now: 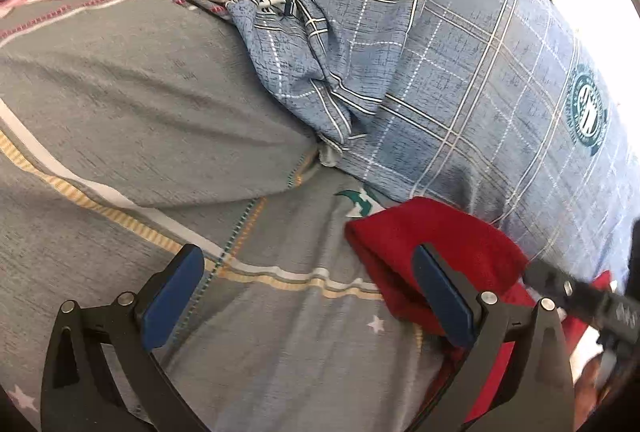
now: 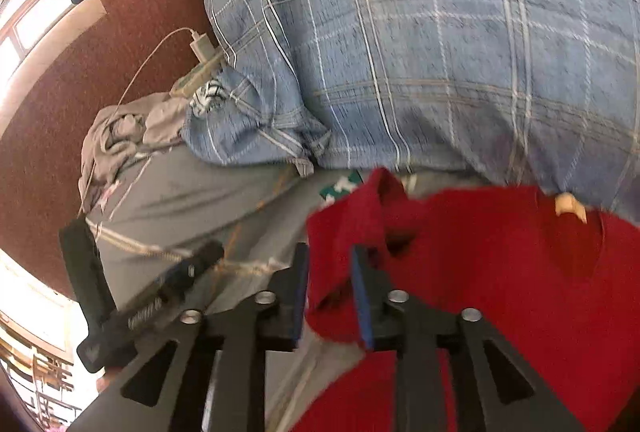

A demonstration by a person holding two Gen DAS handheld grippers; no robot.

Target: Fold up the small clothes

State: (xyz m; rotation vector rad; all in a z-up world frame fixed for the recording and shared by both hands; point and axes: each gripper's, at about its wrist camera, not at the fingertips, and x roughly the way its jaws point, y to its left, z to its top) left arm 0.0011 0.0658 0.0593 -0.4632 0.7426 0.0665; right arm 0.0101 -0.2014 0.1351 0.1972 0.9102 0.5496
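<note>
Red garment (image 2: 500, 264) pinched by right hand-held gripper (image 2: 330, 268), left hand-held gripper (image 1: 308, 296) spread wide.

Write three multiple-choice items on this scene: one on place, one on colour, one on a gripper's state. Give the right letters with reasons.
1. Where does the grey crumpled garment lie?
A. beside the charger
B. on the red garment
C. in the left gripper

2. What colour is the garment being folded?
A. green
B. red
C. white

3. How is the right gripper?
A. wide open
B. out of view
C. shut on red cloth

Key: 1 A, it sits near the charger at the bed's far edge; 2 B, the cloth is red; 3 C, red fabric is pinched between its fingers.
</note>
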